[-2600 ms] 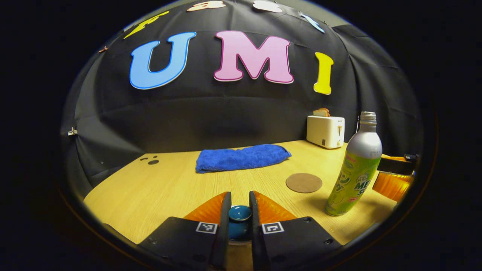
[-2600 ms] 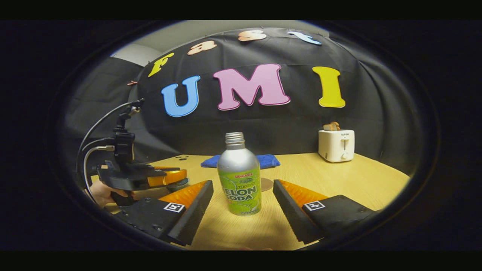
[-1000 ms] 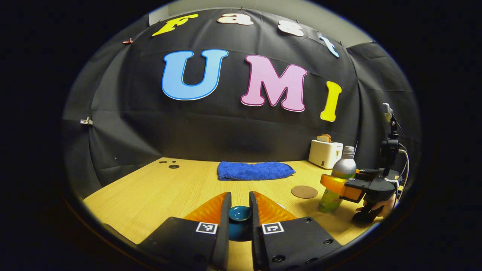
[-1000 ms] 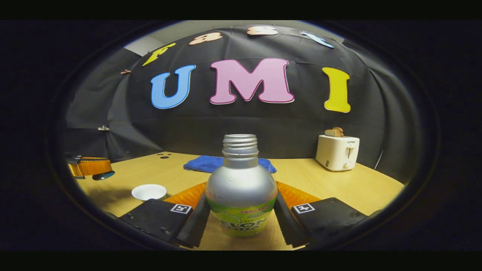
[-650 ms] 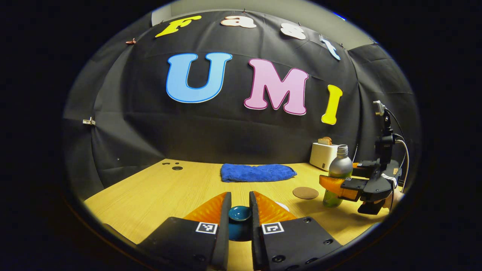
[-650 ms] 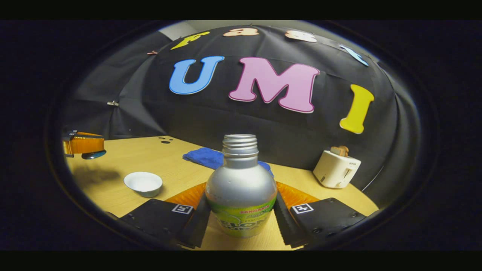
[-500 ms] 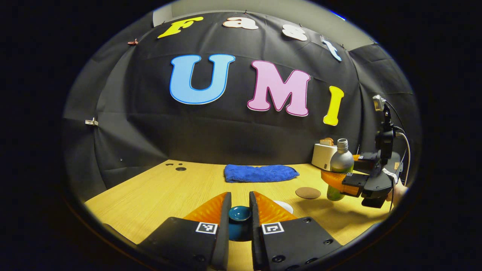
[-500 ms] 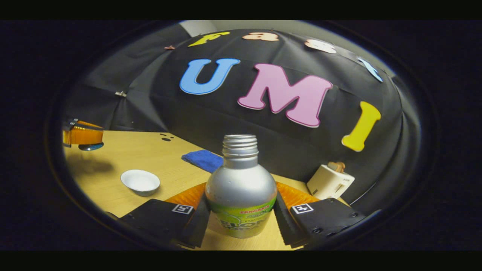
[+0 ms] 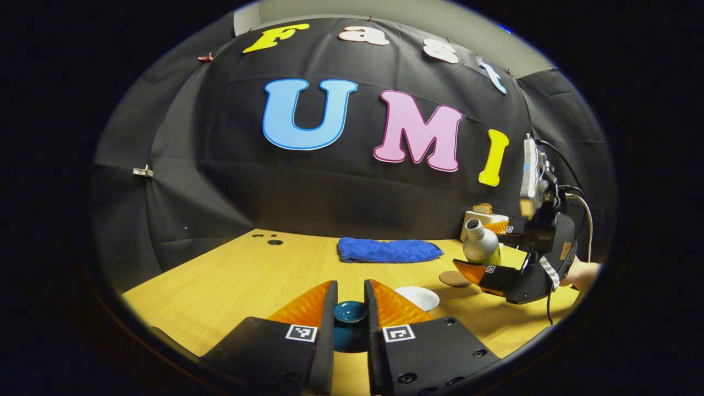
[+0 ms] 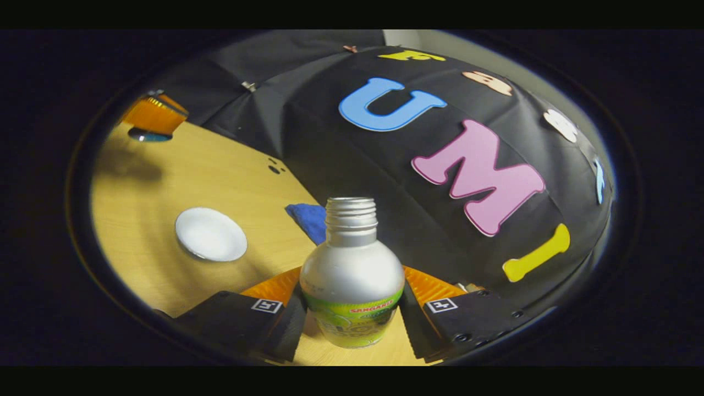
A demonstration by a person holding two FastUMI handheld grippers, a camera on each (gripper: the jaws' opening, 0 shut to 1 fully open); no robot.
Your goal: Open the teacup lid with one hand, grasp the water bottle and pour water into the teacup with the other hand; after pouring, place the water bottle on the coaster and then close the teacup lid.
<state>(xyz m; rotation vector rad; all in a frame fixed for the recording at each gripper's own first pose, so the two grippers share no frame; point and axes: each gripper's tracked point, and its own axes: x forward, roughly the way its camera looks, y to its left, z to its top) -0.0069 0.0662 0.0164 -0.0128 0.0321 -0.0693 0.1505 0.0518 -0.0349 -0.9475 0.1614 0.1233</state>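
left gripper [image 9: 350, 308]: low in the left gripper view, raised over the table; its jaws are narrow and clamp the knob of the dark blue teacup lid [image 9: 350, 312] from both sides.
teacup lid: off the teacup, held in the air nearer the camera than the teacup; in the right gripper view it shows as a blue edge [image 10: 147, 135] under the orange fingers, well apart from the teacup.
teacup [image 9: 418, 297]: white, open, standing on the table just behind and to the right of the left gripper's fingers; in the right gripper view [image 10: 210, 234] its round mouth shows, with a pale inside.
right gripper [image 10: 351, 308]: jaws closed on the body of the water bottle, one finger pressing each side; in the left gripper view [image 9: 484, 250] it hangs above the table to the right of the teacup.
water bottle [image 10: 352, 275]: silver top, green label, no cap on its threaded neck; in the left gripper view [image 9: 479, 246] it is tilted with its mouth leaning toward the teacup, higher than the teacup and not above it.
coaster [image 9: 454, 278]: round, brown, flat on the table, just right of the teacup, partly behind the right gripper.
hand [image 9: 584, 273]: at the far right behind the right gripper, mostly hidden.
blue towel [image 9: 389, 249]: folded, behind the teacup near the wall.
toaster [image 9: 479, 215]: white, behind the water bottle, far right of the teacup.
table [image 9: 231, 275]: light wood.
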